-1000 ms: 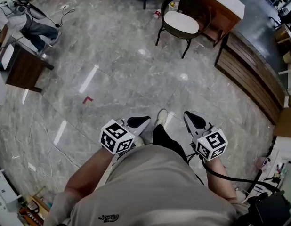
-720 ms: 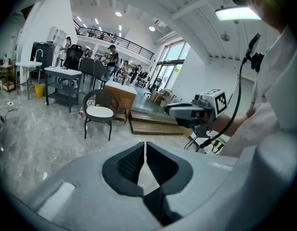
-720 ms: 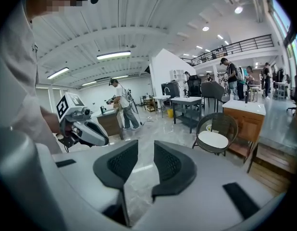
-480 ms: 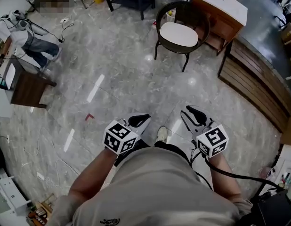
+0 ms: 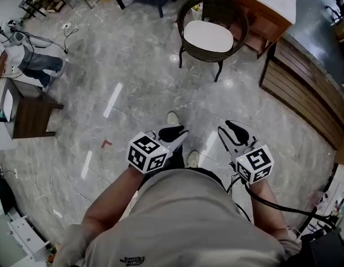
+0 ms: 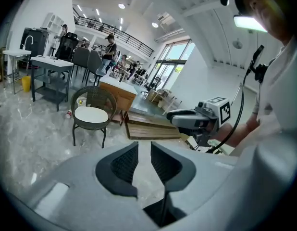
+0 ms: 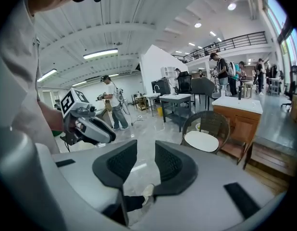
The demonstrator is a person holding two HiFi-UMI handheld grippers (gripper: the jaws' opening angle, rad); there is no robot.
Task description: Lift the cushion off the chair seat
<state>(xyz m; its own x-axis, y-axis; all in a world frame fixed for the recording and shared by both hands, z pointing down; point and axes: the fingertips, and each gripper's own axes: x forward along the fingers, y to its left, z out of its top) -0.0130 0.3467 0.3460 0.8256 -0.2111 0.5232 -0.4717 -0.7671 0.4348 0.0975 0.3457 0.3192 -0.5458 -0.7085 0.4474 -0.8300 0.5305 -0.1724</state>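
White cushion [image 5: 208, 36] lies well ahead, and my left gripper [image 5: 175, 131] and right gripper [image 5: 230, 128], jaws just opening and empty, might clip the chair [image 5: 237, 21] rim on a hurried approach.

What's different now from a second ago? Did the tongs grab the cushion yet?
Not yet. The person walked closer to the chair. The left tongs and right tongs came along and have just been opening, with nothing between them. The cushion still lies on the chair, untouched.
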